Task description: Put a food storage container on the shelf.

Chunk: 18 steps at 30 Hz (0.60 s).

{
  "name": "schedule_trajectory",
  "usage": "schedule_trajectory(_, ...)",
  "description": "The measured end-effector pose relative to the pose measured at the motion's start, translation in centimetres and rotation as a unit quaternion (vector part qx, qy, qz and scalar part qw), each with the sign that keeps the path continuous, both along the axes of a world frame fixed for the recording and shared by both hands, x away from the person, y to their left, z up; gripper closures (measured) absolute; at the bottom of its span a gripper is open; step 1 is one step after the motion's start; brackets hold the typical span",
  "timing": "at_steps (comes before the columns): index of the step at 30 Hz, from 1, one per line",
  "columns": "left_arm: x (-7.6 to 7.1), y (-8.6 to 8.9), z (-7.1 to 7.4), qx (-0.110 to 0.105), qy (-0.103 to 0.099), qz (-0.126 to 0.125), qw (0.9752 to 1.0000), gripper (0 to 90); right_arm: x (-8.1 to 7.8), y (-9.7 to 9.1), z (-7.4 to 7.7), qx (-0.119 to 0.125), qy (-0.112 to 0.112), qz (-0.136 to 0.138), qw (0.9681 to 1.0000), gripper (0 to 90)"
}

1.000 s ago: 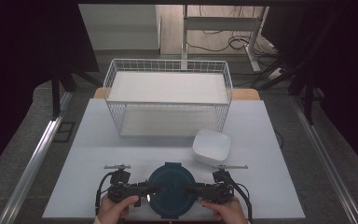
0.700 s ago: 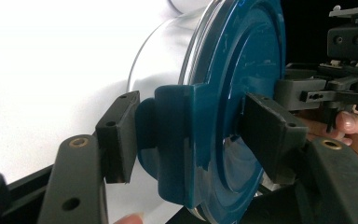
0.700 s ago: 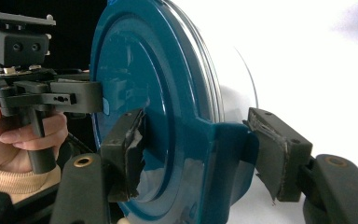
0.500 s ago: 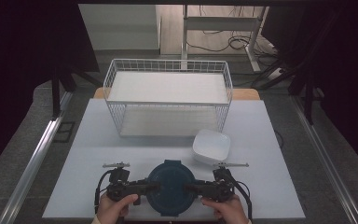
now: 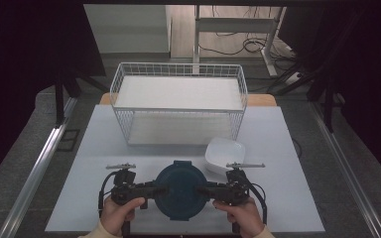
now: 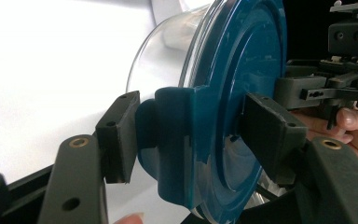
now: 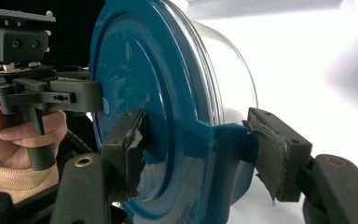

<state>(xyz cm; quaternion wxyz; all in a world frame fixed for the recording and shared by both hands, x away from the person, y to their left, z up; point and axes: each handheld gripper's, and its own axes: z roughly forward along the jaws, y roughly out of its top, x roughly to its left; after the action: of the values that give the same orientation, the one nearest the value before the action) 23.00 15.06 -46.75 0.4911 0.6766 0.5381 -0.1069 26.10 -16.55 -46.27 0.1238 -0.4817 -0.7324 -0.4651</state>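
Tabletop (image 5: 129,148) from above carries a wire basket (image 5: 178,101) at the far side and a white bowl (image 5: 224,154) just right of centre; near the front edge a round container with a dark blue lid (image 5: 181,190) sits between two hands, the left gripper (image 5: 151,190) at its left rim and the right gripper (image 5: 206,190) at its right rim. Left gripper view: the jaws clamp the lid's side latch (image 6: 172,140), one pad on the latch's outer face, the other on the lid top; the clear wall (image 6: 168,60) of the container shows beyond. Right gripper view: the jaws grasp the opposite latch (image 7: 228,154) likewise; the lid (image 7: 144,84) stands on edge here.
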Motion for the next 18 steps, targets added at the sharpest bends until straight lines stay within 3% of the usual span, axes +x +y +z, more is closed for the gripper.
schedule_trajectory(18, 4.1, 0.7, 5.5, -0.01, -0.04, 0.0, 0.9991, 39.4, 3.9, 0.8, 6.3, -0.011, -0.047, 0.003, 0.9989, 38.9)
